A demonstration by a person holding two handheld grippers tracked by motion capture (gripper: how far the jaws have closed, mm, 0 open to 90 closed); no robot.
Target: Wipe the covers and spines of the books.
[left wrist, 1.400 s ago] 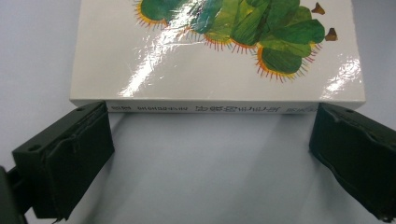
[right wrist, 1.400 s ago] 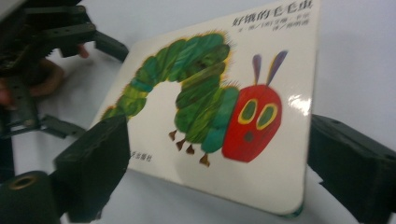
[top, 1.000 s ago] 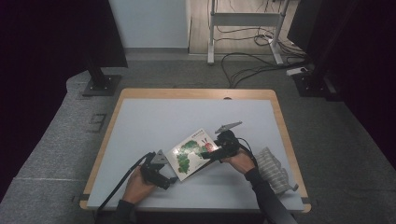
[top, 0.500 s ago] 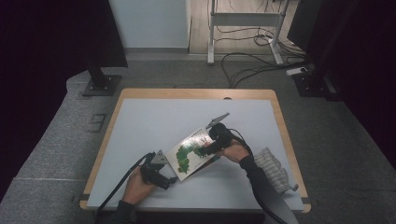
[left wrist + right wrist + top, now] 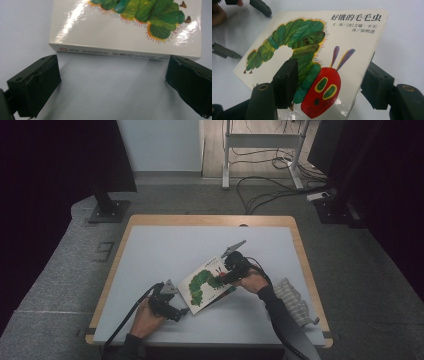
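Observation:
A picture book (image 5: 206, 283) with a green caterpillar on its white cover lies on the white table (image 5: 200, 245), its right side tilted up. My right gripper (image 5: 221, 278) straddles that raised edge. In the right gripper view one jaw lies over the cover of the book (image 5: 312, 50) and the other sits under its edge. The jaws of the right gripper (image 5: 330, 72) have just been closing and I see no firm clamp. My left gripper (image 5: 181, 307) rests on the table at the book's lower left, open. In its own view the left gripper (image 5: 112, 67) faces the spine of the book (image 5: 125, 32).
A grey ribbed object (image 5: 293, 301) lies near the table's right front corner, beside the person's right forearm. The table has a wooden rim (image 5: 210, 219). Stands and cables are on the floor behind it. The left gripper's jaws (image 5: 260, 7) show far off in the right gripper view.
The right gripper's jaws have narrowed around the book's raised right edge, and that hand has shifted slightly left. The left gripper has kept still.

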